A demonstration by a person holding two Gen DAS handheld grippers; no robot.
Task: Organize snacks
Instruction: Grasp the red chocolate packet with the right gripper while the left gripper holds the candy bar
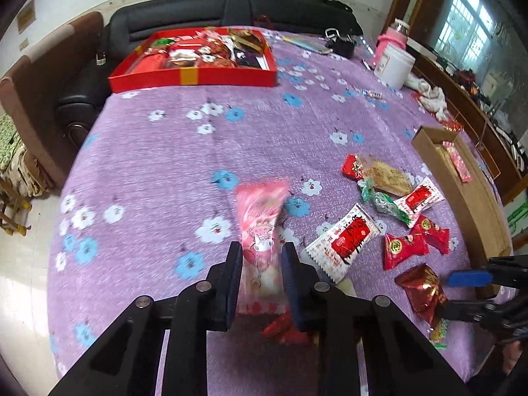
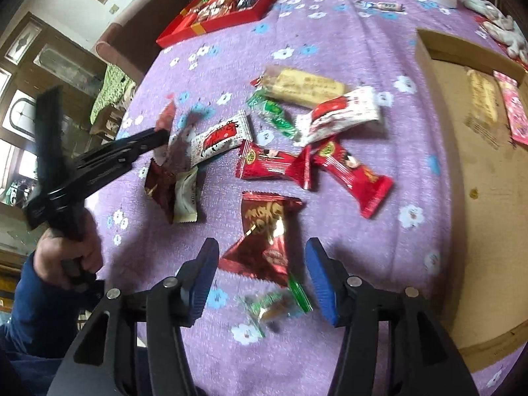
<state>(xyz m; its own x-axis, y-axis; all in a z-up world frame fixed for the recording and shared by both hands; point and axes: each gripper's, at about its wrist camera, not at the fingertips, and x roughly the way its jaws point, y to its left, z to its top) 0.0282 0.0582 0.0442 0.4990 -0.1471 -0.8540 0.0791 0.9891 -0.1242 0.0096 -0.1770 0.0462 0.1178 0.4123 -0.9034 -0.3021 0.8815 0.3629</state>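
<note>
My left gripper (image 1: 261, 249) is shut on a pink snack packet (image 1: 260, 208), which sticks up past the pads over the purple flowered tablecloth (image 1: 165, 165). In the right wrist view the left gripper (image 2: 163, 137) shows at the left, blurred, with a hand (image 2: 66, 257) on its handle. My right gripper (image 2: 262, 244) stands open low over a red foil packet (image 2: 264, 217), which lies between the fingers without the pads pressing it. A green wrapped candy (image 2: 274, 303) lies just under the gripper. Several loose red and white packets (image 2: 274, 165) lie beyond.
An open cardboard box (image 2: 462, 198) with a few snacks inside stands at the right. A red tray (image 1: 198, 77) full of snacks sits at the far side. A white jar (image 1: 394, 66) and a pink bottle (image 1: 392, 38) stand far right. A black sofa (image 1: 198, 10) is behind the table.
</note>
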